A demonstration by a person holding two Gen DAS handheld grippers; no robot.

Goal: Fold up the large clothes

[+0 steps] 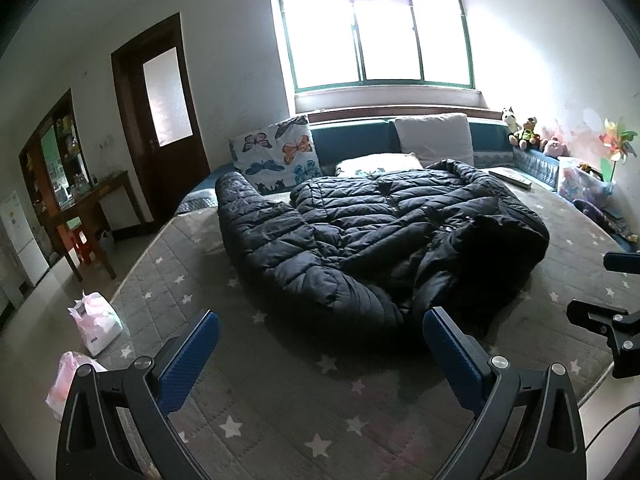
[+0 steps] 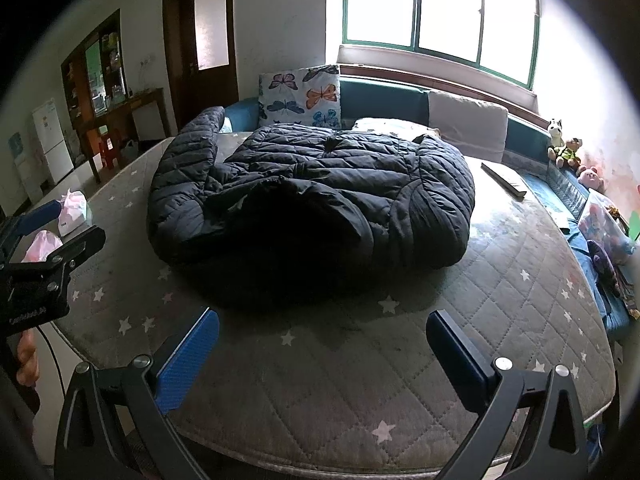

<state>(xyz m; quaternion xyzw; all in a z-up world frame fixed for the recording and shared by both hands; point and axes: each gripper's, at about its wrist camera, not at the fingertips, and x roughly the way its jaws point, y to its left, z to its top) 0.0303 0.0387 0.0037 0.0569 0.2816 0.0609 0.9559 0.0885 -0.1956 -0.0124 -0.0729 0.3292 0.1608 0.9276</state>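
**Both tools hanging open before the jacket**

The left tool (image 1: 320,360) and right tool (image 2: 322,360) are hovering with jaws spread wide, gripping nothing, over the near edge of the grey star-printed quilted mattress (image 2: 360,392). Just ahead of them, the dark navy quilted puffer jacket (image 1: 380,232) is lying crumpled mid-bed. Beyond it, a butterfly-print pillow (image 1: 276,152) is leaning upright.

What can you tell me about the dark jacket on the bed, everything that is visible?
The jacket is a large, dark, quilted puffer with stitched panels and a slightly shiny fabric. It lies loosely heaped, not folded, across the middle of the grey star-patterned mattress. One sleeve stretches out toward the door side. Its far edge reaches a white pillow. Neither tool touches it: the left tool and the right tool are both open and in front of it.
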